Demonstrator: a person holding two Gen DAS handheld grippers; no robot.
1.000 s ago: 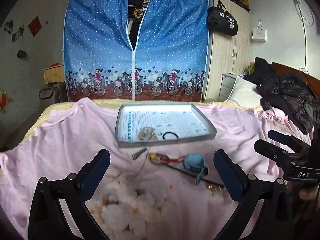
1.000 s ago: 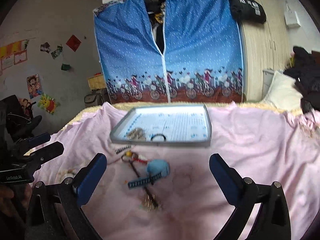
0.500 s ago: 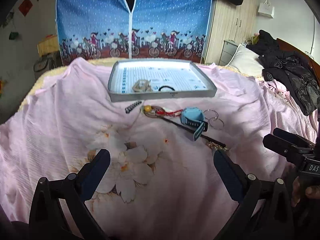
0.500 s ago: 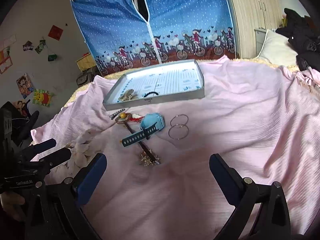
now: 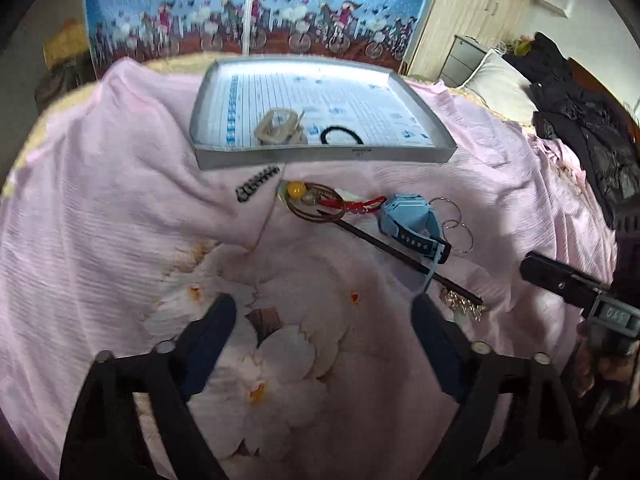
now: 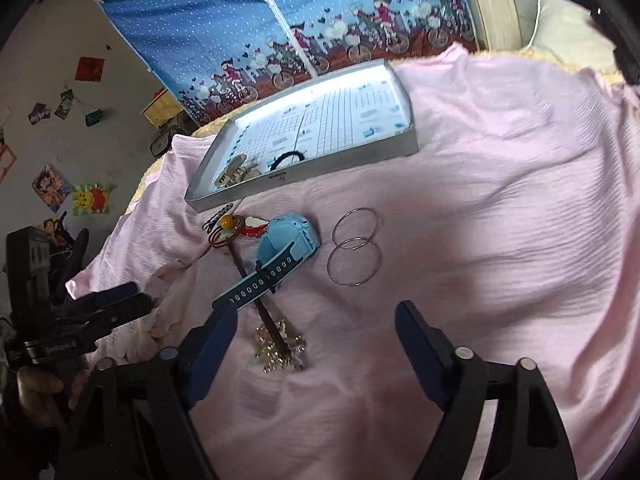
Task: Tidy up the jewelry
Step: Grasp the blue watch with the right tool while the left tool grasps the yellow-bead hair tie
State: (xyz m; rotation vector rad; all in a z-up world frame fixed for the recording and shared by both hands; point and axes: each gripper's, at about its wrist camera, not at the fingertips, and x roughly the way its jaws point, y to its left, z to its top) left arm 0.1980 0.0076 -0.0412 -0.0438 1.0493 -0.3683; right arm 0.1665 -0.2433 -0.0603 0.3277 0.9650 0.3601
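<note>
A pink bedsheet [image 5: 100, 208] with a pale flower print covers the bed, wrinkled all over, with a yellow fleecy blanket [image 6: 560, 65] showing under its far edge. Behind the bed stands a blue fabric wardrobe [image 6: 248, 24], white-dotted, with a band of cyclists along the bottom and a white zip down the middle. To its right is a light wooden cupboard [image 5: 472, 12], then a small grey set of drawers [image 5: 460, 58]. A white pillow [image 5: 500, 84] lies by a heap of dark coats [image 5: 592, 132]. The grey wall [image 6: 52, 92] on the left carries stickers and cartoon pictures [image 6: 90, 199]. Daylight is soft and even.
</note>
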